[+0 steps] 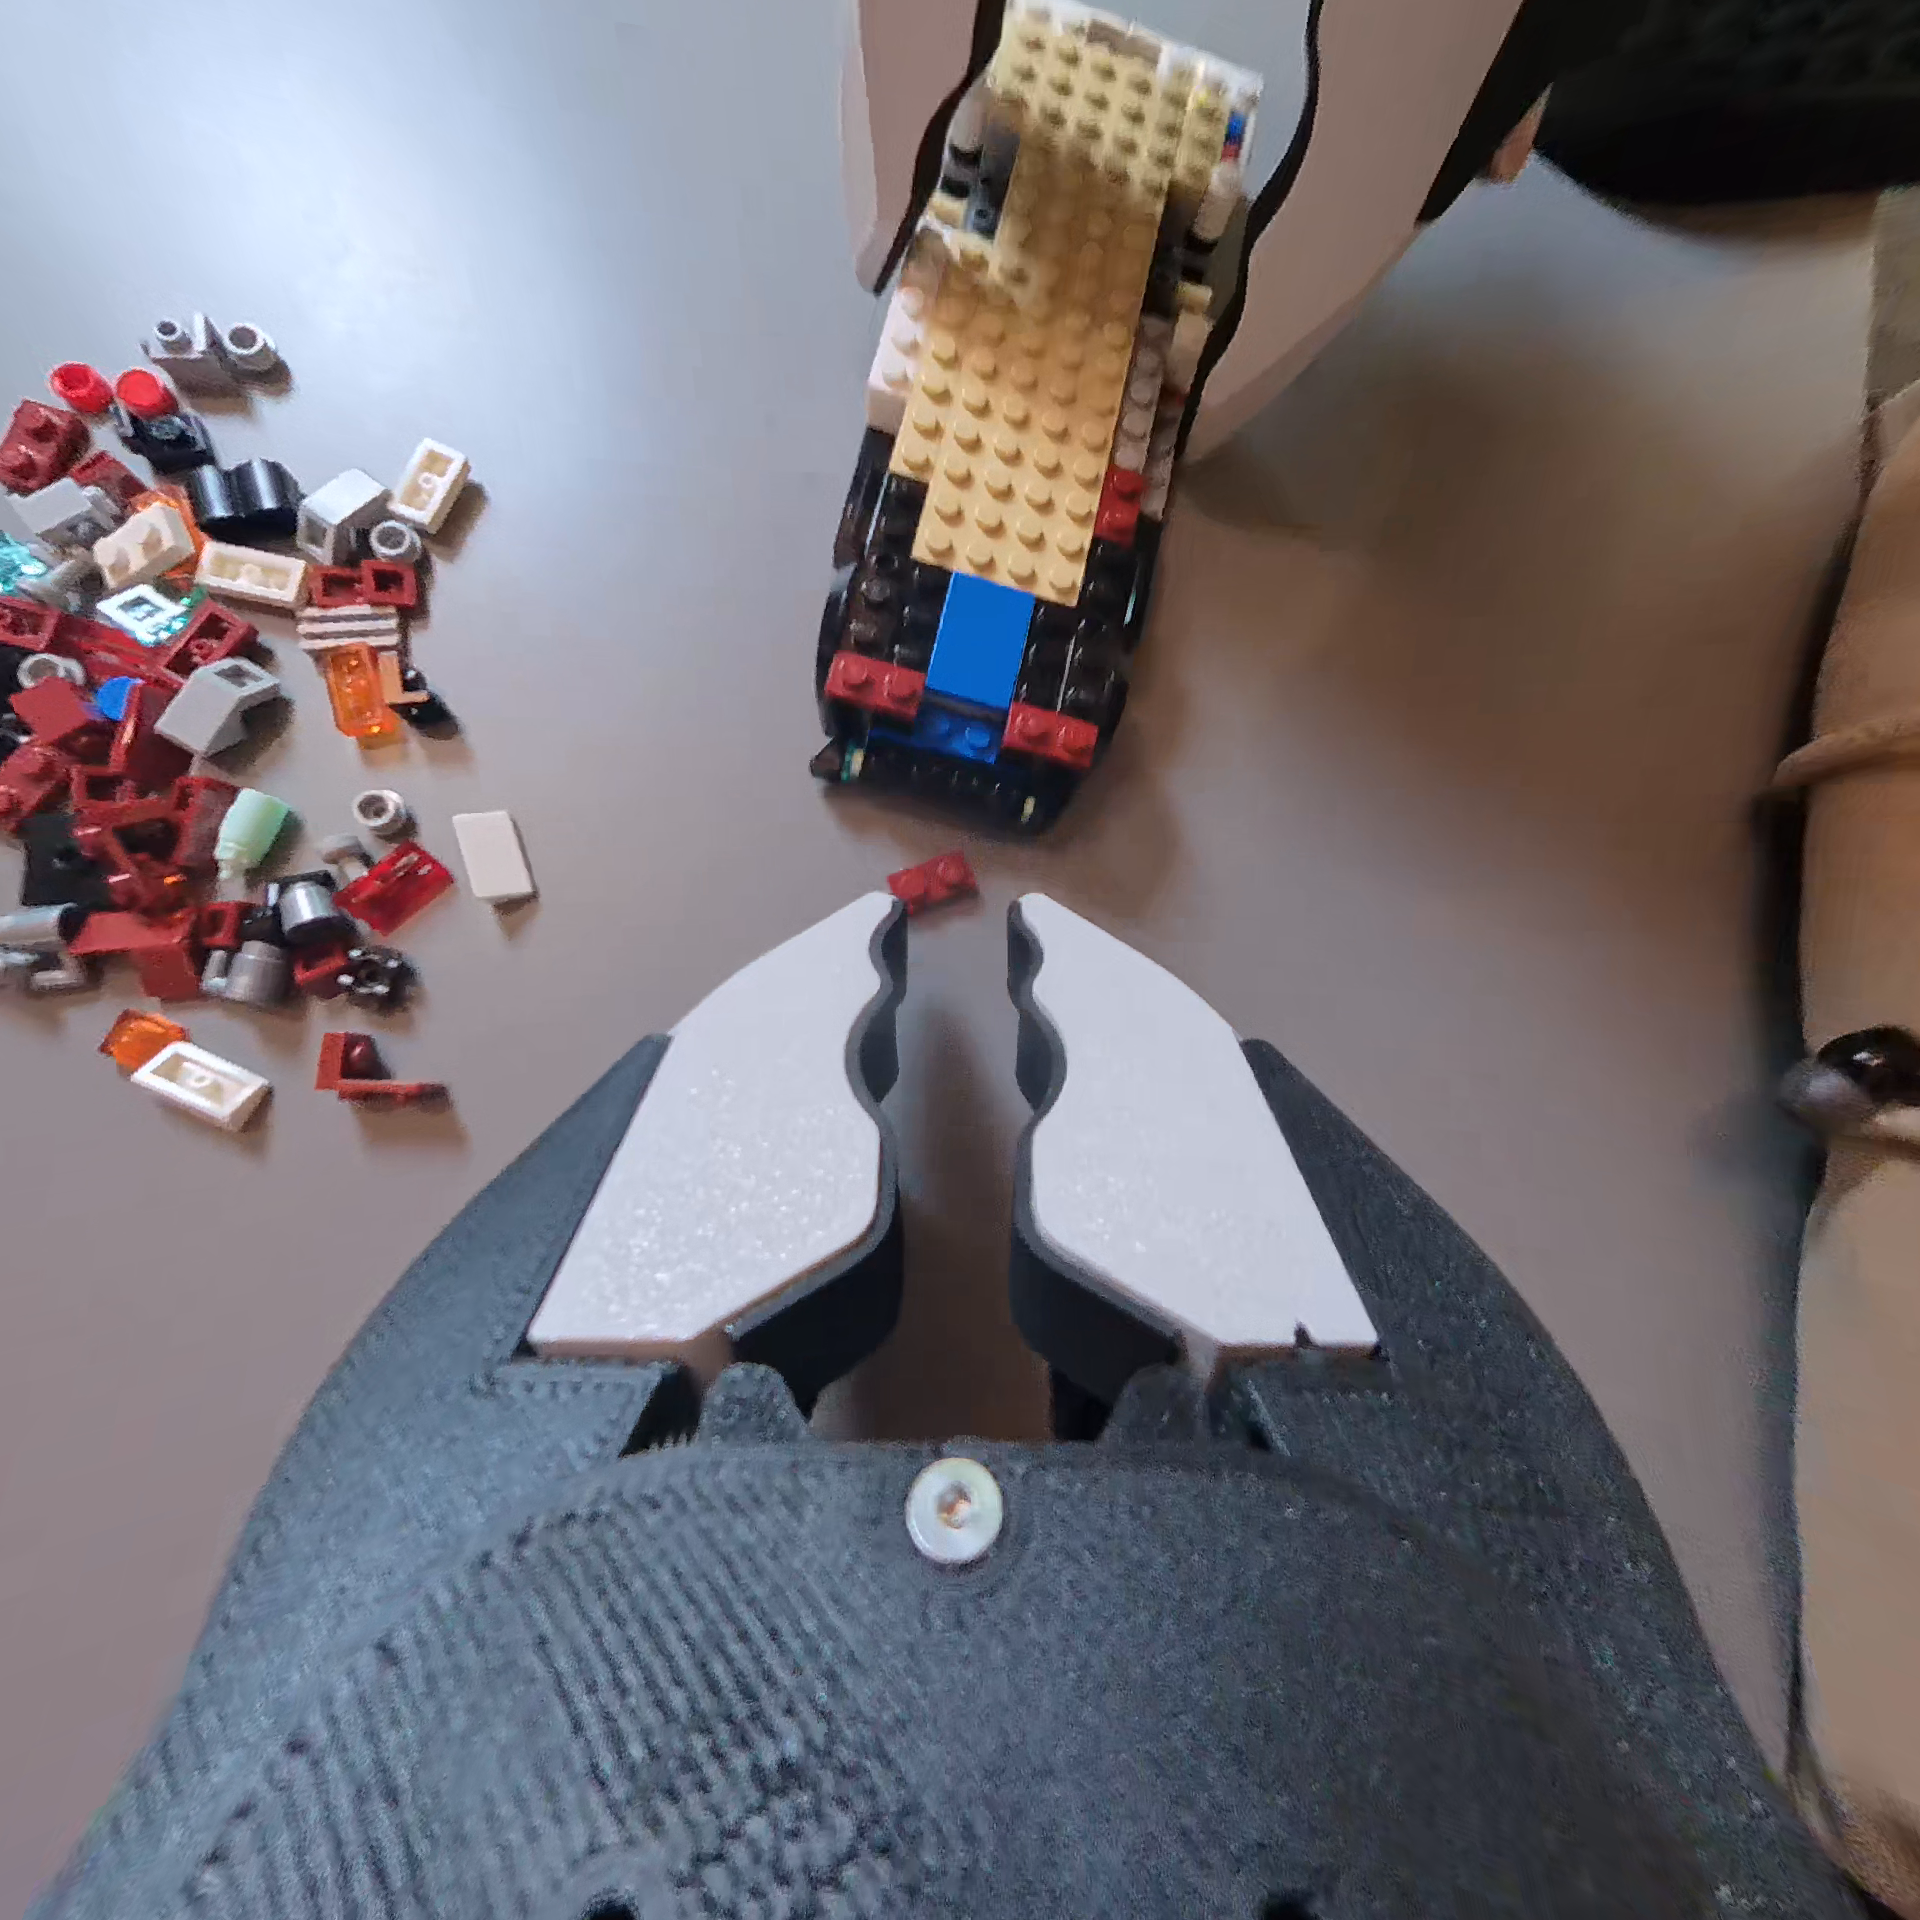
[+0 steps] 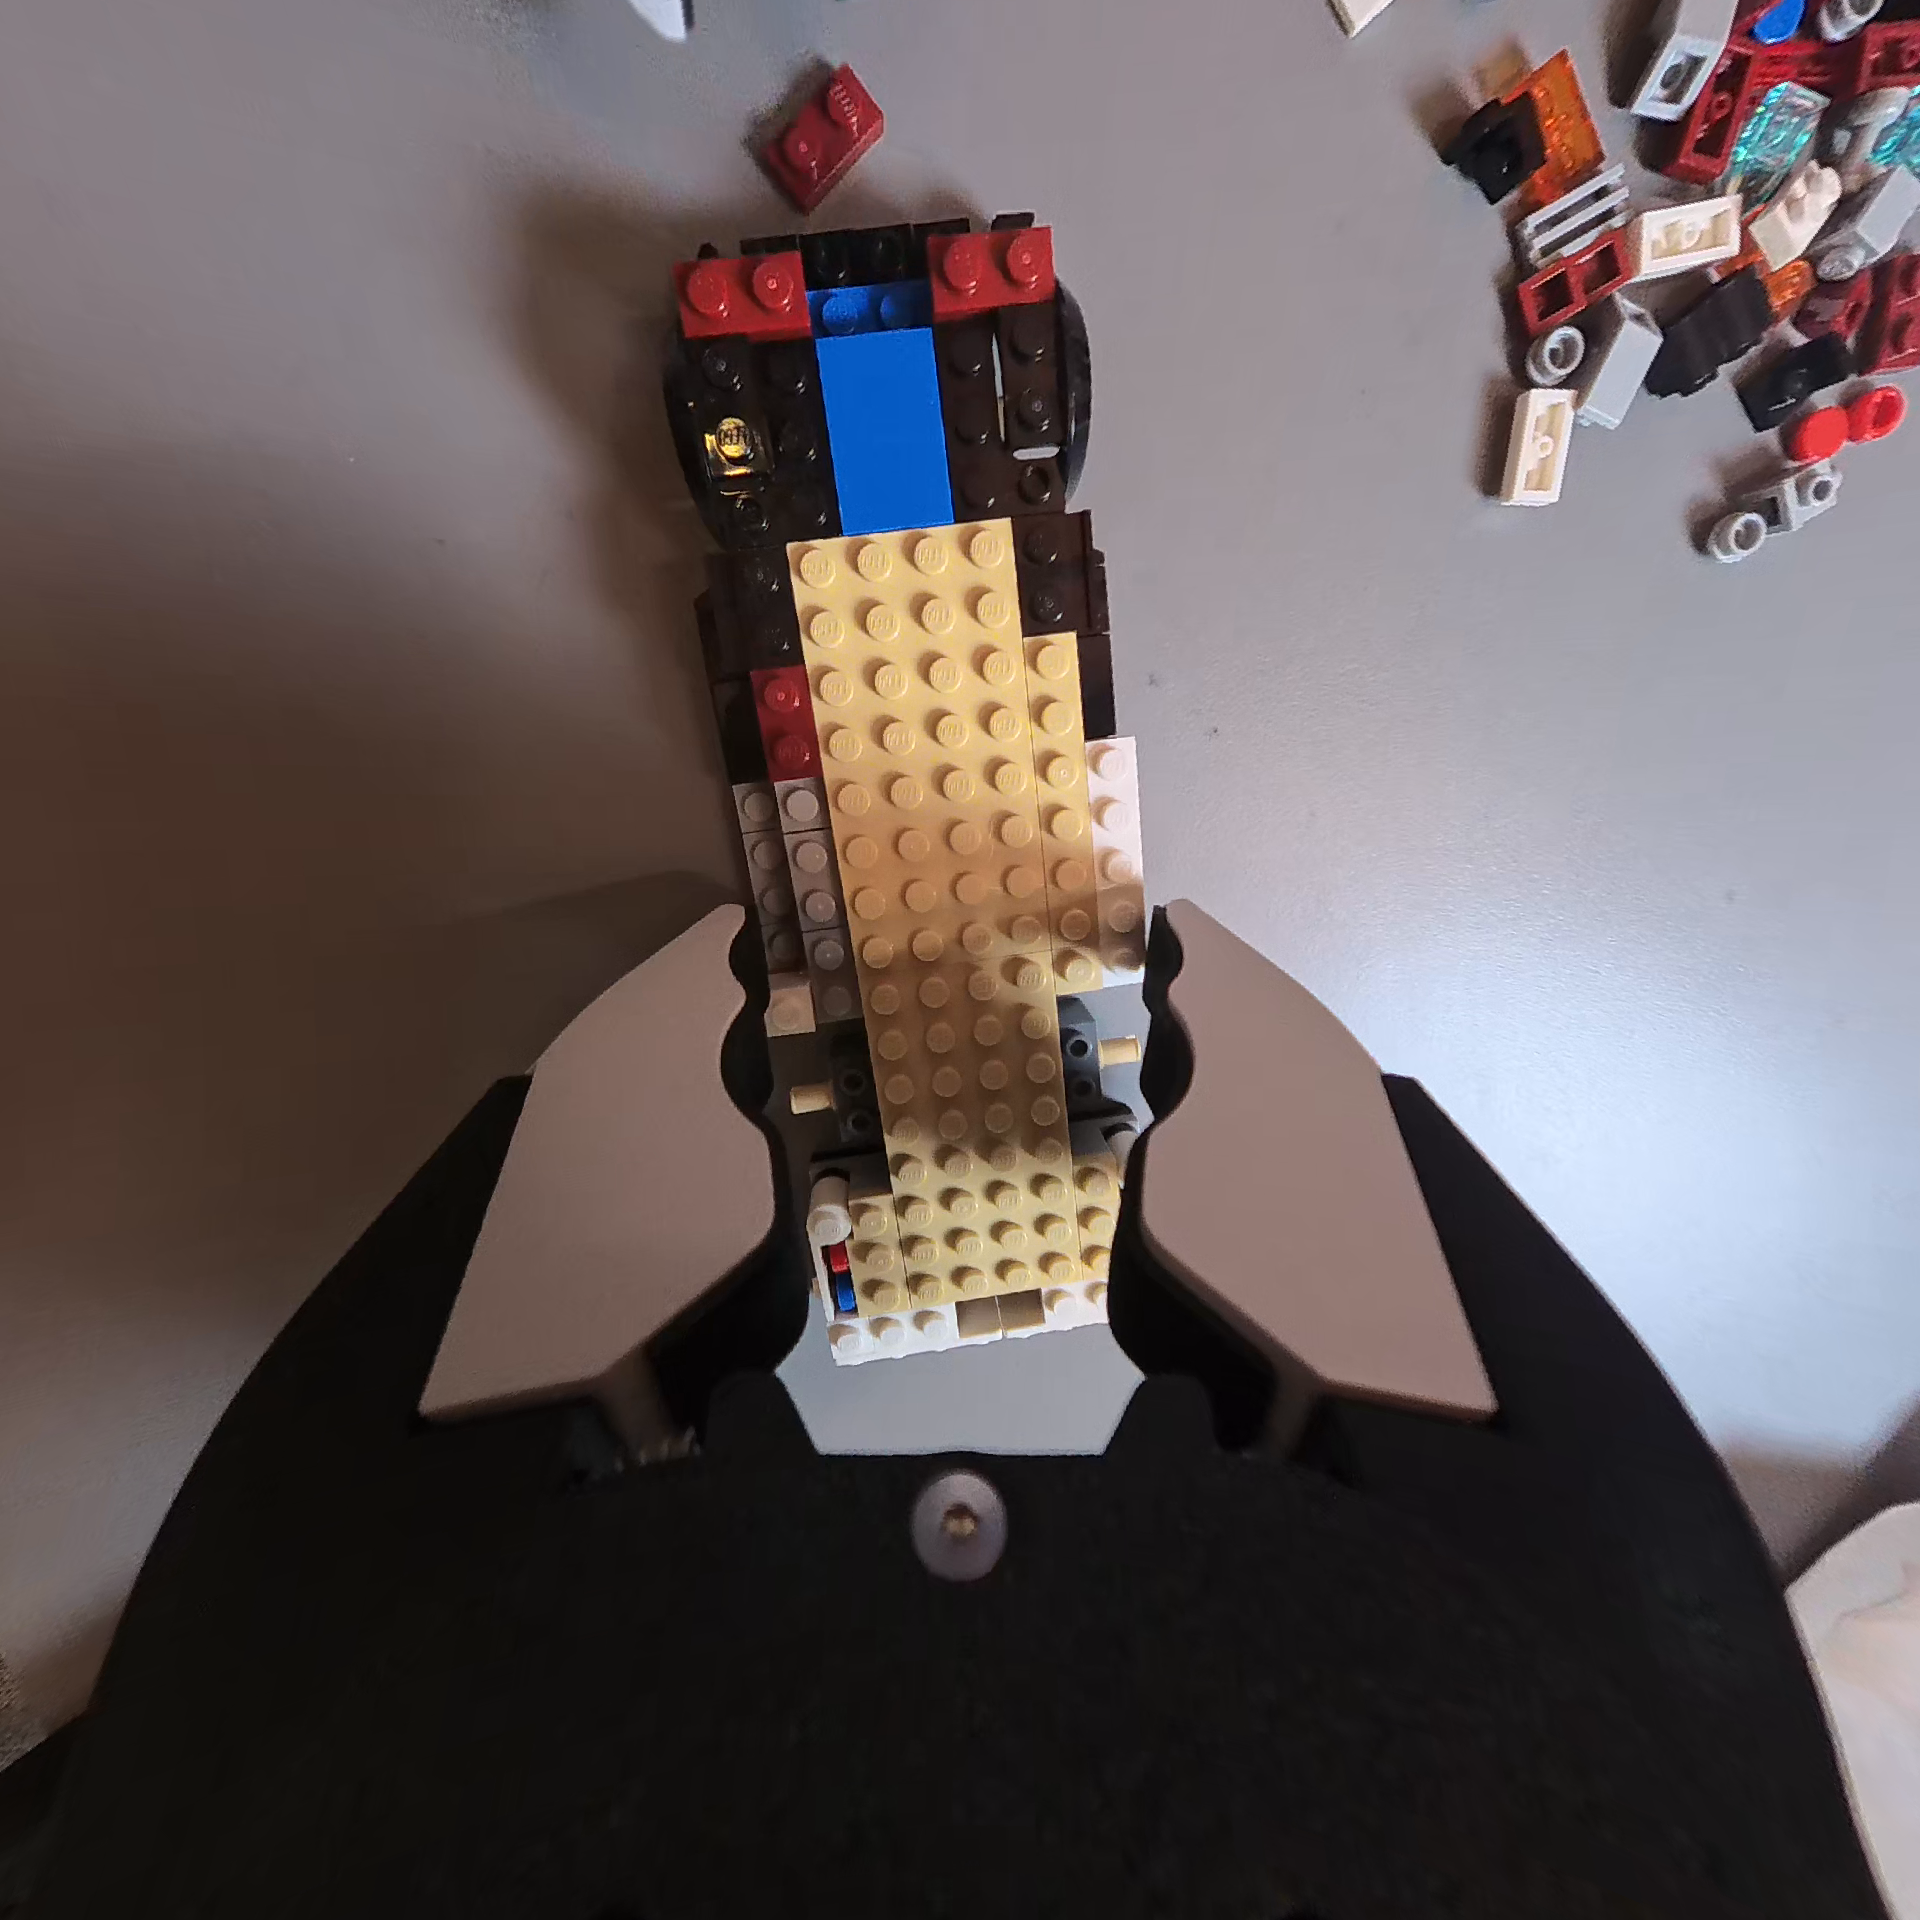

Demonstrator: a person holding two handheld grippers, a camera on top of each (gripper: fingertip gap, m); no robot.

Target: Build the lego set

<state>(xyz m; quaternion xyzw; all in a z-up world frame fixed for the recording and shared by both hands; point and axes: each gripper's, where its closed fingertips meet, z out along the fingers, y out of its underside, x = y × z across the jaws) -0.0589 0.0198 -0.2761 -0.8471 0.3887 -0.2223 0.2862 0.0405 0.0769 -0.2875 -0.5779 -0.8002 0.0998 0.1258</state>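
Grey-faced fingers (image 1: 800, 997) of the left gripper (image 1: 954, 912) are seen slightly parted, with only bare table between them; nothing is clamped. A small dark red two-stud plate (image 1: 933, 881) lies on the table just ahead of the left fingertip, close to it, though contact cannot be judged. Just beyond that plate the front of a brick-built vehicle chassis (image 1: 1023, 436) is found, with red plates and a blue tile at its near end and a long tan studded deck behind.

Around the rear half of the same chassis (image 2: 935, 831) the right gripper (image 2: 948, 920) is set wide, one finger (image 2: 665, 1039) along each flank; the right-hand pad appears pressed to the model's side, while contact on the other side cannot be told. The red plate (image 2: 821, 130) is seen past the model's far end.

A scattered heap of loose bricks (image 1: 177, 727), dark red, grey, white, black and clear orange, is spread on the grey-brown table (image 1: 623, 260) to the left gripper's left, well apart from both grippers. A beige sleeve (image 1: 1860, 935) is visible at the right edge.
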